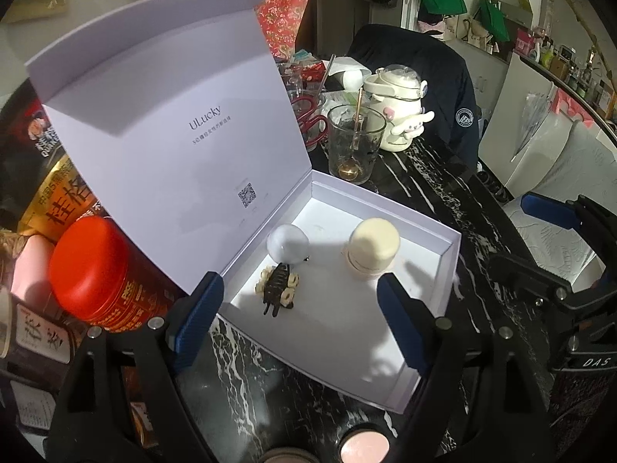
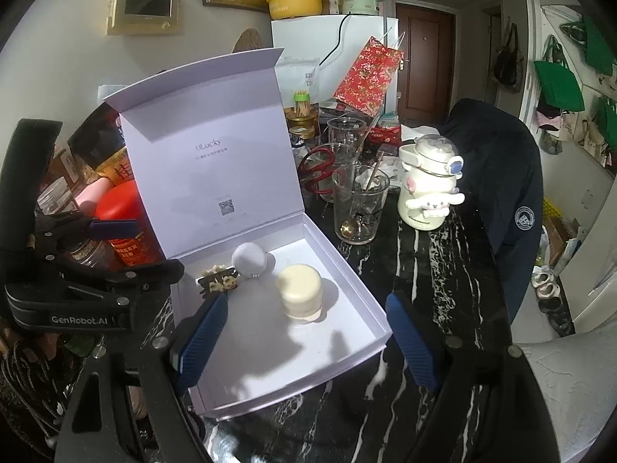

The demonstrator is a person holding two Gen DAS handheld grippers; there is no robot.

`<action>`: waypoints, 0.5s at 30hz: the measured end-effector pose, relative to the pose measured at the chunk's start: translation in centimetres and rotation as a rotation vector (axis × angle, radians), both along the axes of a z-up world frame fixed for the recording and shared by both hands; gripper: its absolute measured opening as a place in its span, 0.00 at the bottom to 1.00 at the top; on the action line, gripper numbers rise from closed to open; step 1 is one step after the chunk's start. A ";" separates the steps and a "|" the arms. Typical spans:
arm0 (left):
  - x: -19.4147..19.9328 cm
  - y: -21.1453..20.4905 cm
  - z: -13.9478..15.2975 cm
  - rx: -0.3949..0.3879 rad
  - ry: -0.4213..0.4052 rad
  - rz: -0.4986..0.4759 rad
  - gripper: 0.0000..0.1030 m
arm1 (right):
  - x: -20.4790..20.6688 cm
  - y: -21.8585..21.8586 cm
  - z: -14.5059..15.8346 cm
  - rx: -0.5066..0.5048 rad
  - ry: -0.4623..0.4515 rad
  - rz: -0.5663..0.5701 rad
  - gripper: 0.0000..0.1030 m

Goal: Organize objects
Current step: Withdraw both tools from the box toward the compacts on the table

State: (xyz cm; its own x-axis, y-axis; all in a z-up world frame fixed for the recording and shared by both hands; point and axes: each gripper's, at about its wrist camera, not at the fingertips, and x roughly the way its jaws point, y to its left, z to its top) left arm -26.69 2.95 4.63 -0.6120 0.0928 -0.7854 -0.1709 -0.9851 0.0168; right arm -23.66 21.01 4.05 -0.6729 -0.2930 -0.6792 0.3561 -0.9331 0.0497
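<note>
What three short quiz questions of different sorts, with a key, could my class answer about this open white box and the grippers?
1. True or false: the white box has its lid shut.
2. How many items lie in the box?
3. Which is taller: A) cream jar, B) hair clip, or C) grey ball?

Key:
1. False; the lid stands open.
2. Three.
3. A.

Both the left gripper and the right gripper are open and empty.

The red tin (image 1: 96,274) sits half hidden behind the box lid (image 1: 173,135), whose small print stays unreadable; two pink jars (image 1: 364,449) are cut off below.
</note>
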 end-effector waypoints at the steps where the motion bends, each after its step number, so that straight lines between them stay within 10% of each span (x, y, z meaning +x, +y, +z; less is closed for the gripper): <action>1: 0.3 0.0 0.2 0.000 0.002 0.001 0.79 | 0.2 0.0 0.1 0.000 0.001 0.000 0.83; 15: 5.0 -0.5 1.0 0.017 0.009 0.016 0.79 | 4.6 -0.3 0.3 0.003 -0.003 0.011 0.83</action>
State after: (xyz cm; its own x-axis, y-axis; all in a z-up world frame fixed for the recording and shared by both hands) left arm -21.64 2.41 5.59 -0.6206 0.0966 -0.7782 -0.1555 -0.9878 0.0014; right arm -19.03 20.67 4.36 -0.6679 -0.2978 -0.6821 0.3658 -0.9295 0.0476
